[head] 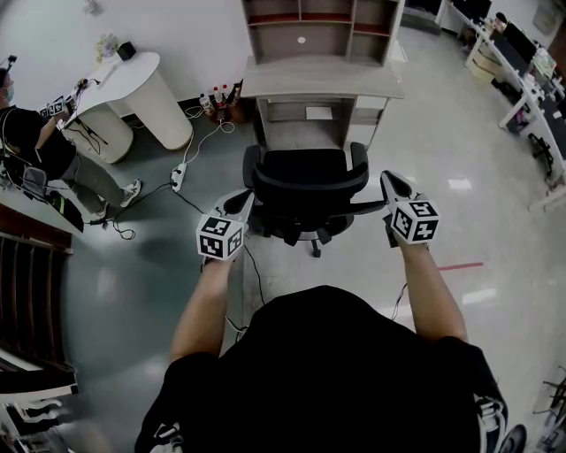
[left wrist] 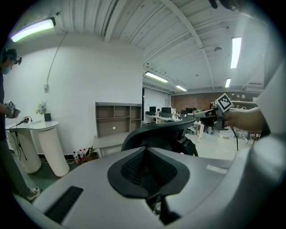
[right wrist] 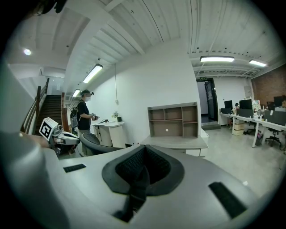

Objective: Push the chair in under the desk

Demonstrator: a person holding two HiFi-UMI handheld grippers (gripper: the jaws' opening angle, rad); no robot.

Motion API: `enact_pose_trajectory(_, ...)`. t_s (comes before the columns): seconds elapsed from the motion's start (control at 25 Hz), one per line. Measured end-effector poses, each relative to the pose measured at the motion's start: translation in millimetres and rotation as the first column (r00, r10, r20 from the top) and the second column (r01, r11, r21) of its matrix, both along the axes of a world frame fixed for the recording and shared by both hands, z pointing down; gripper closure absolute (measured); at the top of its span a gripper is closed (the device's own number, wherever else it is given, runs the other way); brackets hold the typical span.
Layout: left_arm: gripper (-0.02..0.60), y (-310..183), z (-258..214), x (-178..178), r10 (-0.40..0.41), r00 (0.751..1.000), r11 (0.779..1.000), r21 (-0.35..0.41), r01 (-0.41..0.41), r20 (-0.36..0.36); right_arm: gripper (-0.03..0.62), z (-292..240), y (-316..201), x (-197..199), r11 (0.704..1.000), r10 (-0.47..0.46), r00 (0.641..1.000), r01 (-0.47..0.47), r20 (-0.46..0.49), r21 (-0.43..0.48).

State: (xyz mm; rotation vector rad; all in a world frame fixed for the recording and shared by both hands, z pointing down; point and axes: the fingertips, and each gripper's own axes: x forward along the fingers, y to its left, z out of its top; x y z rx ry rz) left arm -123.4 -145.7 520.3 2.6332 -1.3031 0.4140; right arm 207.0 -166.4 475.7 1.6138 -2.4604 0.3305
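Black mesh and plastic make up the chair (head: 307,181), which stands on the shiny grey floor (head: 159,265) at the centre of the head view, just below the pale wooden tabletop (head: 323,80) and its shelf unit (head: 323,26) at the top centre. Its seat (head: 305,164) is short of the knee space, so the push is not yet finished, I'd say.

The left claw (head: 246,199) sits at the left end of the backrest (head: 309,202) and the right claw (head: 387,179) at its right end. Each is pressed together with nothing between its jaws. Both tips are just beside the backrest's rim, though I cannot tell whether they touch it. This looks like the bracing-and-shoving step: closed tips used as blunt pushers on either side.

The next move, as I judge it, calls for an even shove from both sides, straight up the frame. A lopsided push would likely swivel the seat or steer the castors off line.

The chair faces the tabletop, seat toward the top of the frame and backrest toward the person at the bottom. Its front-to-back axis runs up the frame, roughly in line with the opening underneath, while the backrest spans left to right.
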Motion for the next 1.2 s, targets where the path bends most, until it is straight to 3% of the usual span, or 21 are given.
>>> enact_pose_trajectory(0.12, 0.568, -3.1, 7.9, -1.9, 0.020, 0.999, 1.000, -0.017, -0.019, 0.029, 0.595, 3.4, 1.9, -7.9, 0.998, -0.058, 0.998, 0.059, 0.010, -0.013)
enact_pose_trajectory(0.28, 0.565, -3.9, 25.9, -1.1, 0.077, 0.990, 0.996, -0.053, -0.071, 0.118, 0.542, 15.0, 5.4, -18.7, 0.988, -0.146, 0.989, 0.146, -0.011, -0.046)
enact_pose_trajectory(0.6, 0.509, -2.2, 56.5, 14.3, 0.223, 0.947, 0.972, -0.129, -0.197, 0.230, 0.492, 58.3, 12.0, -29.6, 0.950, -0.266, 0.962, 0.253, -0.055, -0.181)
enact_pose_trajectory(0.68, 0.482, 1.4, 68.9, 22.0, 0.287, 0.917, 0.954, -0.167, -0.248, 0.278, 0.476, 70.6, 13.7, -33.9, 0.933, -0.306, 0.949, 0.285, -0.068, -0.221)
enact_pose_trajectory(0.88, 0.391, 8.8, 101.0, 37.2, 0.419, 0.806, 0.908, -0.221, -0.356, 0.419, 0.428, 98.7, 18.2, -45.8, 0.882, -0.421, 0.894, 0.365, -0.150, -0.297)
enact_pose_trajectory(1.04, 0.348, 11.2, 123.1, 41.2, 0.488, 0.693, 0.872, -0.258, -0.417, 0.531, 0.374, 122.8, 23.2, -54.3, 0.832, -0.518, 0.824, 0.424, -0.229, -0.357)
enact_pose_trajectory(1.2, 0.319, 10.5, 139.5, 40.1, 0.528, 0.627, 0.846, -0.296, -0.443, 0.572, 0.327, 141.4, 30.6, -62.8, 0.785, -0.603, 0.732, 0.474, -0.317, -0.399)
